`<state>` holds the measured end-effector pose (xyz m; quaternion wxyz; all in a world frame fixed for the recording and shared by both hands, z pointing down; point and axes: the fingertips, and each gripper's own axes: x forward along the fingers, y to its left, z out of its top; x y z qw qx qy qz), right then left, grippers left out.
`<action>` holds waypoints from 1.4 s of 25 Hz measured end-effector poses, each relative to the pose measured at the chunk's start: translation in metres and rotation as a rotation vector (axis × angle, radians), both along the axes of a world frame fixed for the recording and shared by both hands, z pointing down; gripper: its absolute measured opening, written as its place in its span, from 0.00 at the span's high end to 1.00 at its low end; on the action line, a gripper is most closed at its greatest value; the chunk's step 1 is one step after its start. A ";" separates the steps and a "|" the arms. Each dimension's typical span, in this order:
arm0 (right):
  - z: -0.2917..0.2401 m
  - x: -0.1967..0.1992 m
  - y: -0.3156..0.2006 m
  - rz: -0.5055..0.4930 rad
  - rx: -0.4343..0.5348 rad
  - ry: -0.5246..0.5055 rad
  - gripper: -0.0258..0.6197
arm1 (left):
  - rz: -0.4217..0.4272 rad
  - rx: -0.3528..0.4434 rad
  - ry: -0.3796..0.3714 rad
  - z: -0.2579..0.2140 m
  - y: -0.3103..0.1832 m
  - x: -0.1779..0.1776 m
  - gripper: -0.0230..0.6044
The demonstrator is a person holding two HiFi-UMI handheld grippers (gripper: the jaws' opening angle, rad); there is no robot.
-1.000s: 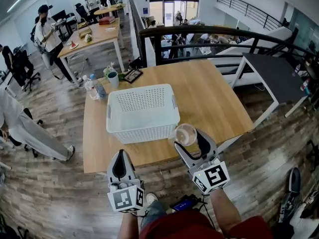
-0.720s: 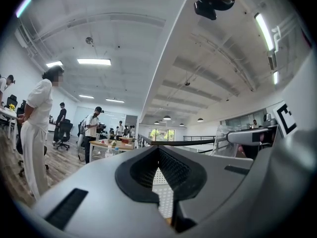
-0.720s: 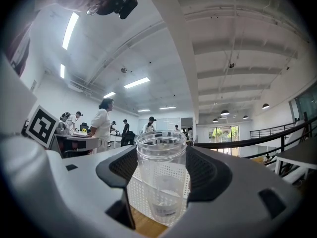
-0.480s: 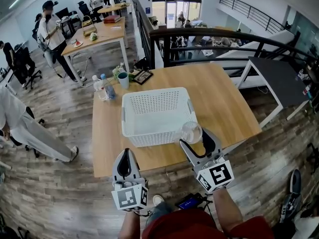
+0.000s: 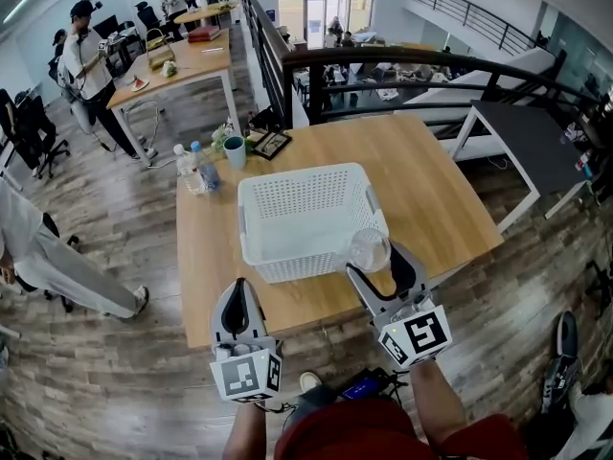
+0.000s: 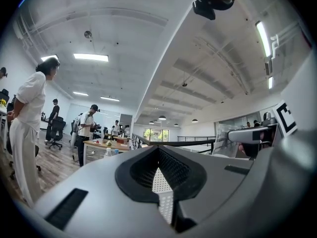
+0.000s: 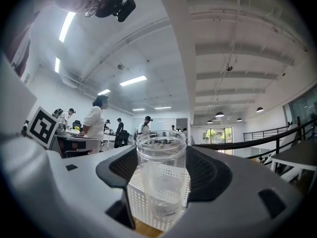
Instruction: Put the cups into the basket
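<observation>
Right gripper point(image 5: 375, 260): my fingers point(image 7: 214, 175) are closed on a clear plastic cup point(image 5: 368, 250). I hold the cup upright, mouth up, and the right gripper view shows it clamped between both pads.

Cup position: at the near right corner of the white perforated basket point(image 5: 306, 172), overlapping the rim in the head view. Contact with the rim cannot be determined. The basket stands on the wooden tabletop point(image 5: 426, 195).

Left gripper point(image 5: 239, 293): positioned over the tabletop's near edge, left of the cup and apart from the basket. My fingers there are pressed together, gripping nothing.
</observation>
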<state>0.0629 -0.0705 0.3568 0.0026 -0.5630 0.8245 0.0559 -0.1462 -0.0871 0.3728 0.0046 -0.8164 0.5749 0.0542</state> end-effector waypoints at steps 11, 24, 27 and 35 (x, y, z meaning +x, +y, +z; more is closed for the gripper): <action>-0.011 -0.005 -0.023 0.010 0.045 -0.019 0.50 | 0.009 0.004 -0.007 0.000 -0.029 -0.007 0.96; -0.018 0.019 -0.080 -0.030 0.054 -0.040 0.50 | -0.014 0.006 -0.008 -0.004 -0.083 0.021 0.96; -0.016 0.025 -0.093 -0.042 0.048 -0.046 0.50 | -0.025 0.004 -0.009 -0.004 -0.095 0.028 0.96; -0.014 0.035 -0.129 -0.097 0.036 -0.066 0.50 | -0.075 -0.001 -0.024 -0.006 -0.120 0.038 0.96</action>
